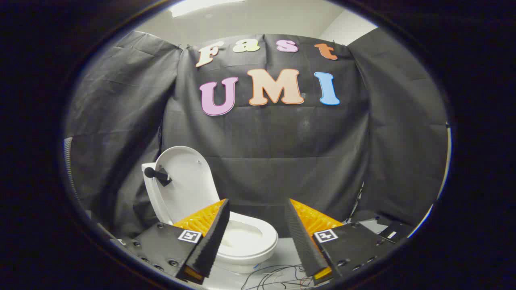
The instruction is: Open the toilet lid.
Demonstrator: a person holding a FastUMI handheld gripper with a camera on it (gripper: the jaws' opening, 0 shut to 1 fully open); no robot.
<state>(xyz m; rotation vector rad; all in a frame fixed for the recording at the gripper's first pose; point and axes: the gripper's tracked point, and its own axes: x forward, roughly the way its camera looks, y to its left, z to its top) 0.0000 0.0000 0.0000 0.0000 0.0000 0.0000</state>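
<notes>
Tool [258, 237] fingers spread wide, nothing btwn; toilet lid [186, 181] up, upright behind seat [252, 237].

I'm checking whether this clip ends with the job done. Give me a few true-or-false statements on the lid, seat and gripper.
1. The lid stands raised, leaning back against the tank. True.
2. The gripper is shut on the lid. False: its fingers are spread apart, holding nothing.
3. The seat is raised with the lid. False: it lies down on the bowl.
4. The toilet sits beyond the fingers, mostly behind the left one. True.
5. Loose wires lie on the floor near the toilet. True.
</notes>
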